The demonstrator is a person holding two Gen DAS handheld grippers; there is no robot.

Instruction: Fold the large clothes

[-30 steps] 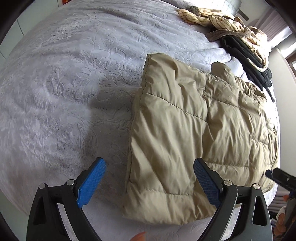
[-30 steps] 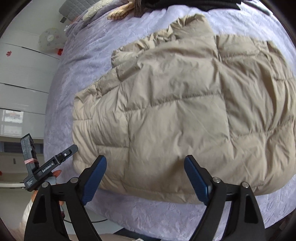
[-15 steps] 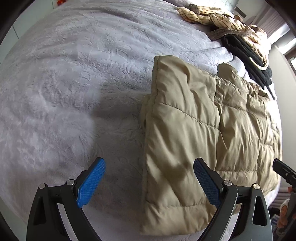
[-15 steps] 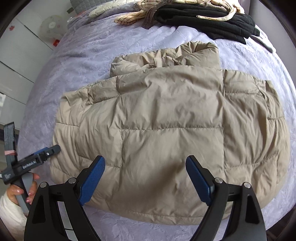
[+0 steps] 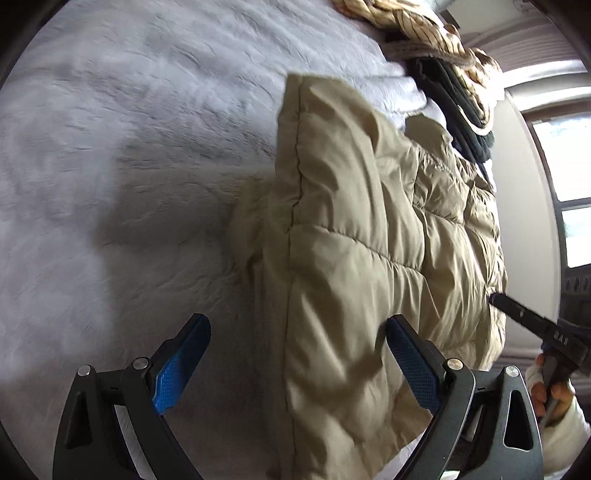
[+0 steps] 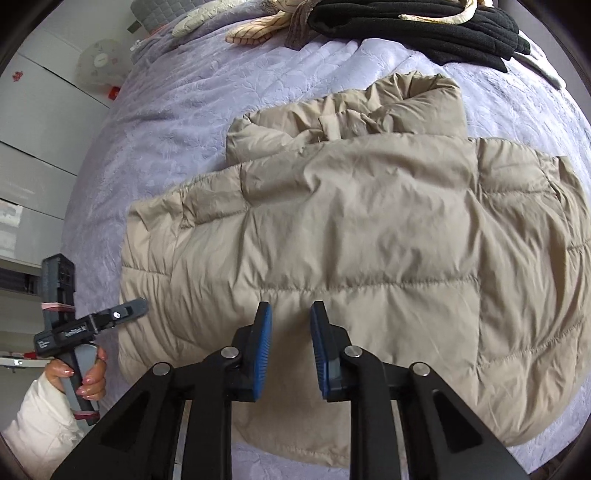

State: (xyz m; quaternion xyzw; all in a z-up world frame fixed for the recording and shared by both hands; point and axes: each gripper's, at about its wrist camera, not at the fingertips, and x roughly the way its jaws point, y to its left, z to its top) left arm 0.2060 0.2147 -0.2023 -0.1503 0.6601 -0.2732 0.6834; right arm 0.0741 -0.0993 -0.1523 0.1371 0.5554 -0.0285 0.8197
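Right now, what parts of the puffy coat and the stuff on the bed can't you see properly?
- Puffy coat: underside hidden in both views; it lies flat on the bedspread.
- Its near hem, right wrist view: behind the right gripper, jaws nearly together; whether they pinch fabric is unclear.
- Its lower corner, left wrist view: cut off by the edge.
- Black clothes: partly cropped at the top.
- Left wrist view: far bedspread blurred.

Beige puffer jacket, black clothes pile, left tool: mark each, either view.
Beige puffer jacket (image 6: 362,236), right wrist view, on the quilted middle panel.
Black clothes pile (image 6: 417,26), right wrist view, on the top fold of dark fabric.
Left tool (image 5: 297,363), left wrist view, midway between its blue fingertips.
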